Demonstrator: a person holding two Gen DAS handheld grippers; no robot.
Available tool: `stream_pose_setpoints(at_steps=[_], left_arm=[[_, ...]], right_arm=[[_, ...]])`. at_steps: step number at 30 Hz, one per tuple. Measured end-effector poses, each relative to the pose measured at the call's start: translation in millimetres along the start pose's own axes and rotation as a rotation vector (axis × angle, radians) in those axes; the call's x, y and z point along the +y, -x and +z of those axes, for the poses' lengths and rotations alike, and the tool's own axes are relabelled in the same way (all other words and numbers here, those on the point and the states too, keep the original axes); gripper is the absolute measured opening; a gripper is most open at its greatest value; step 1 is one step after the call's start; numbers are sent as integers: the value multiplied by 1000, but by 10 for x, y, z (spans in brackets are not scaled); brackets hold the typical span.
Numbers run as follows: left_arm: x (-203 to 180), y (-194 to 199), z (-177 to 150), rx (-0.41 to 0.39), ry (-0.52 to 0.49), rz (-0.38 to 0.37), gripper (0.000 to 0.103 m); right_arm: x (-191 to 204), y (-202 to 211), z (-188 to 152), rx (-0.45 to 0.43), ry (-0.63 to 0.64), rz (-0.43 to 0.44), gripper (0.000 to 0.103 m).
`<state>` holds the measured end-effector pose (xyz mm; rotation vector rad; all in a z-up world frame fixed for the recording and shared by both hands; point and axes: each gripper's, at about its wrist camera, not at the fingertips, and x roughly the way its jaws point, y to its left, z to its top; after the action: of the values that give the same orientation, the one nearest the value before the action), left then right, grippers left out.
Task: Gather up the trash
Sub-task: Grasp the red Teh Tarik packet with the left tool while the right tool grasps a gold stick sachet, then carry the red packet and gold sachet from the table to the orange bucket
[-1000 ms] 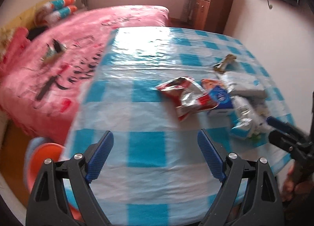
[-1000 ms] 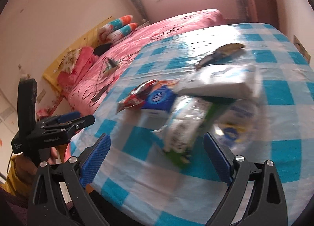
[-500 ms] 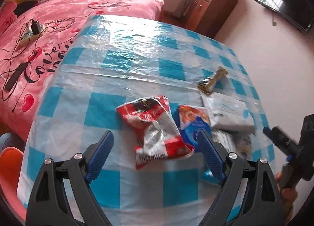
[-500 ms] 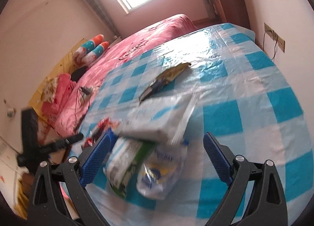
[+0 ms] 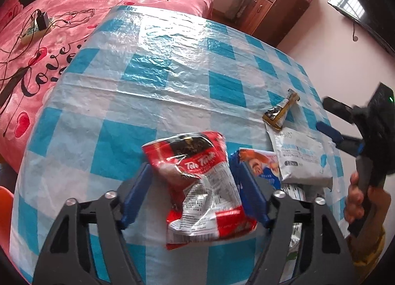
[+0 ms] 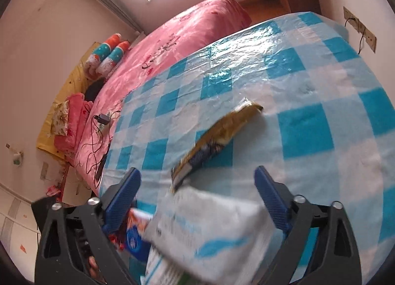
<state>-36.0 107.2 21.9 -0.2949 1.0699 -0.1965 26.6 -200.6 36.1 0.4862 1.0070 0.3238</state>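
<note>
Trash sits clustered near the right edge of the blue-and-white checked plastic tablecloth [image 5: 172,67]. Left gripper [image 5: 191,187] straddles the crumpled red-and-silver foil snack bag [image 5: 197,186]: jaws have just been closing, blue pads at either side of the bag, cannot tell if they press on it yet. Just right of that bag lies a blue-and-orange printed packet [image 5: 261,164], partly under the white-and-grey flat pouch [image 5: 300,159]. Gold-and-dark slim wrapper [image 5: 281,109] lies beyond the pouch, touching its far corner.

Right gripper [image 6: 197,198] hovers over the same pouch [image 6: 217,225], which fills the gap between its blue pads. Its jaws have just been narrowing too, still apart, no pad contact visible. Gold wrapper [image 6: 217,136] lies just ahead of the fingertips. Pink bedspread [image 5: 74,13] lies off the table's left edge.
</note>
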Motion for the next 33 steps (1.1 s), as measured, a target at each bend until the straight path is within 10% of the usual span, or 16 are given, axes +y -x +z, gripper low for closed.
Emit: stream_pose_setpoints(at_steps=[19,33], left_arm=[[94,-44,21,-40,-2,-85,59],[237,24,-34,-49,24,-151,58]], right_arm=[[232,-690,337,95,126,-203,44],[633,-755,141,77,264,-171,14]])
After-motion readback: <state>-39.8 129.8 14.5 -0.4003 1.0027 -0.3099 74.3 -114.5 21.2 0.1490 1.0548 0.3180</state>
